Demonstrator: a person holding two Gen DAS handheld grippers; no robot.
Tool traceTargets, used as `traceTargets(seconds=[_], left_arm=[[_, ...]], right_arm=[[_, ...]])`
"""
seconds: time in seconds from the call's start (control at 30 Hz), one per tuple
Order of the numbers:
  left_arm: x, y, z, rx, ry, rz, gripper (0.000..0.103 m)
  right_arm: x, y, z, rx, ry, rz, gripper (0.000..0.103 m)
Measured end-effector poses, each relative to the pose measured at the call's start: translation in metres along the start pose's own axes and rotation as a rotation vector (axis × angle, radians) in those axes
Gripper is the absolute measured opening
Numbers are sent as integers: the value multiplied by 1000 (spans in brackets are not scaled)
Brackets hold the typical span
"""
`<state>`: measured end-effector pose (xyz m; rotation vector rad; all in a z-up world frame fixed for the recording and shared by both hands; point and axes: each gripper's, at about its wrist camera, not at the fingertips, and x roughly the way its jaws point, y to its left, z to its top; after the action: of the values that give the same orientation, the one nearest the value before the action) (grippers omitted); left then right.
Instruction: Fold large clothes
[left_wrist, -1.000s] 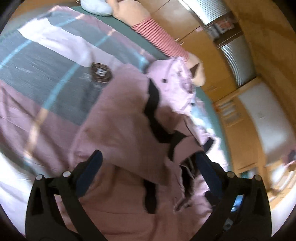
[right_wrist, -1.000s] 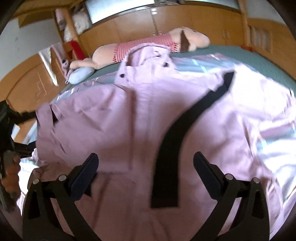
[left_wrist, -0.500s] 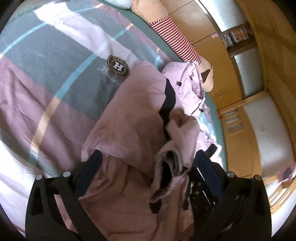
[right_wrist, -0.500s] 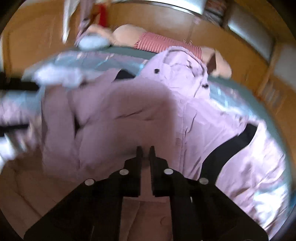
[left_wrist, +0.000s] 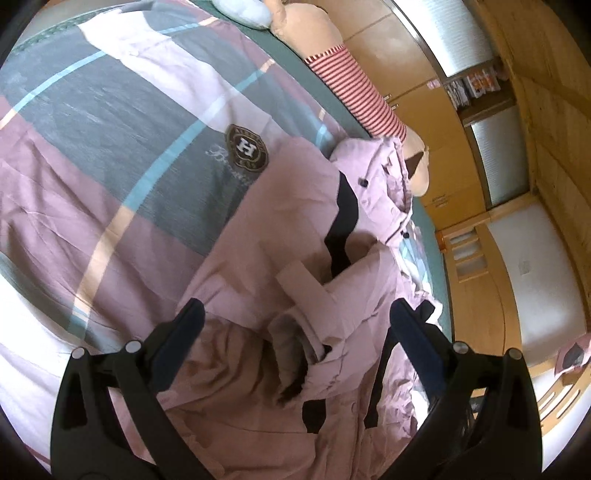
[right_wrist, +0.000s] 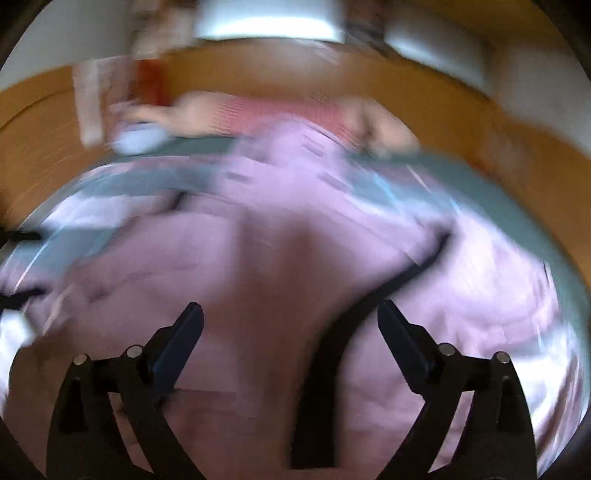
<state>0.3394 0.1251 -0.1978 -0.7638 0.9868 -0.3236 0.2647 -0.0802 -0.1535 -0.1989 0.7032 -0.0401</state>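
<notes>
Sprawling across frame centre, the soft, light pink cotton jacket with black stripes (left_wrist: 295, 229) looks best pinched at its cuff, while left gripper (left_wrist: 295, 325) and right gripper (right_wrist: 290, 319) gape wide, empty.

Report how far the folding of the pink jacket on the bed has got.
Early stage. Done: one sleeve of the pink jacket lies across its body on the plaid bedspread. In hand: nothing; the left gripper and right gripper are both open above the fabric. Left: the collar end remains spread, the rest is rumpled, and no compact fold shows. The right view is blurred.
</notes>
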Motion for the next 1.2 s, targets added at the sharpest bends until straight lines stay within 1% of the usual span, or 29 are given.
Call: traceTargets(seconds=[0.1,0.13,0.17,0.23,0.27,0.3,0.33,0.37,0.4,0.43,0.47,0.5,0.6,0.67,0.7,0.77,0.8,0.83,0.87,0.9,0.93,0.97,1.0,1.03,1.1,1.13,1.2], left_arm=[[-1,7,3,-27,2,-2,101],[0,8,3,-35,7,-6,101],[0,10,4,-43,12,-14,101],[-1,10,4,-46,13,-19,101],[-3,11,5,-44,10,-20,101],[-4,11,6,-43,7,-20,101],[-5,11,7,-40,3,-19,101],[-6,11,6,-38,1,-19,101],[-6,11,6,-35,0,-17,101],[-6,10,6,-31,0,-14,101],[-4,9,6,-24,3,-9,101],[-3,8,5,-19,4,-3,101],[4,4,0,2,18,19,101],[9,0,-4,21,31,31,101],[12,-2,-6,31,37,37,101],[16,-7,-10,57,47,48,101],[18,-9,-13,72,50,56,101],[20,-13,-15,89,53,65,101],[22,-17,-18,115,55,80,101],[24,-21,-20,137,56,93,101],[26,-25,-22,160,57,105,101],[28,-29,-25,190,58,118,101],[30,-32,-27,213,61,128,101],[33,-35,-29,233,64,138,101],[39,-39,-33,270,74,165,101],[42,-41,-36,292,77,189,101],[49,-45,-40,329,88,230,101]], right_arm=[[0,68,3,-182,-26,47,95],[6,88,3,-230,-15,44,95],[13,104,1,-280,2,23,95],[36,132,-7,-396,51,-32,95],[49,139,-10,-425,74,-50,95],[52,137,-10,-417,83,-33,87],[58,129,-7,-361,109,8,80],[59,118,-2,-304,120,14,59],[56,110,1,-259,112,12,48],[51,98,6,-200,95,32,38],[47,84,12,-149,91,32,22],[41,72,17,-108,69,17,14],[24,23,33,11,-16,-81,7],[12,-5,34,74,-44,-156,7],[11,-27,35,124,-42,-217,7],[5,-56,27,200,-7,-294,7],[10,-73,24,240,19,-343,8],[11,-88,20,280,41,-394,12],[8,-101,13,315,59,-422,27],[8,-111,8,350,73,-438,58],[9,-123,1,399,77,-441,75],[9,-135,-7,460,71,-402,98],[11,-145,-15,532,68,-330,101],[15,-151,-22,586,76,-276,101],[31,-172,-38,756,134,-149,101],[34,-179,-47,843,146,-87,101],[42,-194,-64,1050,110,87,101]])
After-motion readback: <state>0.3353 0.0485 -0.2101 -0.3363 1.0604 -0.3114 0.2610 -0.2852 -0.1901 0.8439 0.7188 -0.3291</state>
